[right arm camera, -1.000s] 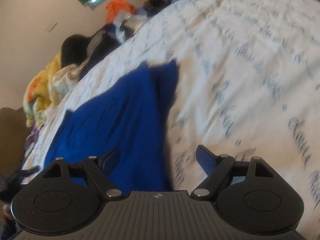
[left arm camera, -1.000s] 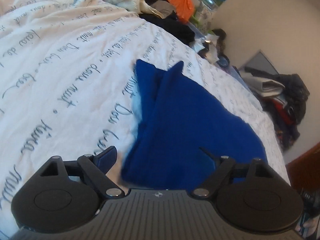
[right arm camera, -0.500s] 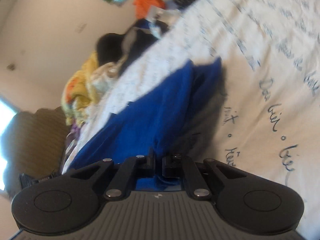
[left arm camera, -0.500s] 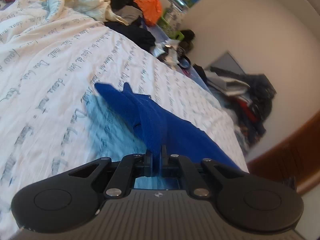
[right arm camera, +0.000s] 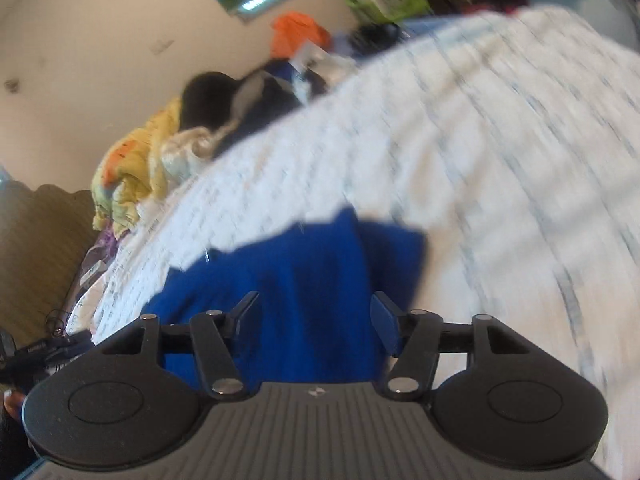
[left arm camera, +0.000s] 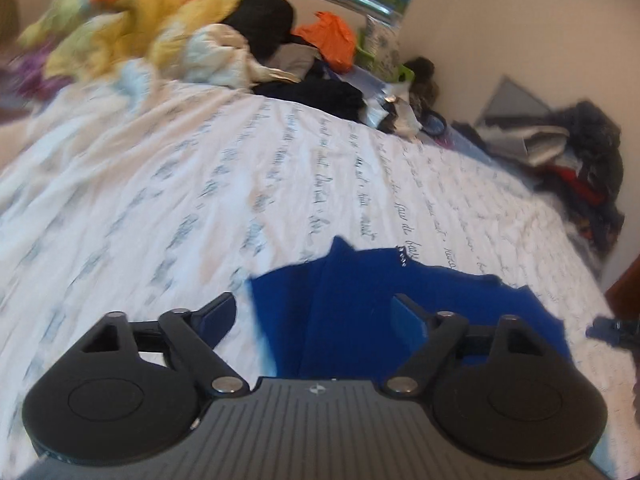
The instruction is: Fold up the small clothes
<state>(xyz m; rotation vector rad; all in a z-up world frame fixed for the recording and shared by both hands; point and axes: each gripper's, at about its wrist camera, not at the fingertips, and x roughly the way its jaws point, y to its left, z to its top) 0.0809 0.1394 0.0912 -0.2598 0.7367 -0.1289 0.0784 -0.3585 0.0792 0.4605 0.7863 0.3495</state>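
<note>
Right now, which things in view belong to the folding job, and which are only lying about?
Belonging to the job:
- blue knit garment on the white printed bedsheet
- left gripper, jaws opening, gripping nothing
- right gripper, jaws opening, garment below them

Just lying about:
- yellow crumpled quilt
- orange plastic bag
- dark clothes heap

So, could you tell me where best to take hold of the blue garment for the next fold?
Probably the blue garment by its far pointed corner, coming from above: it lies flat on the white bedsheet, and that corner is a free edge the opening jaws could pinch.
</note>
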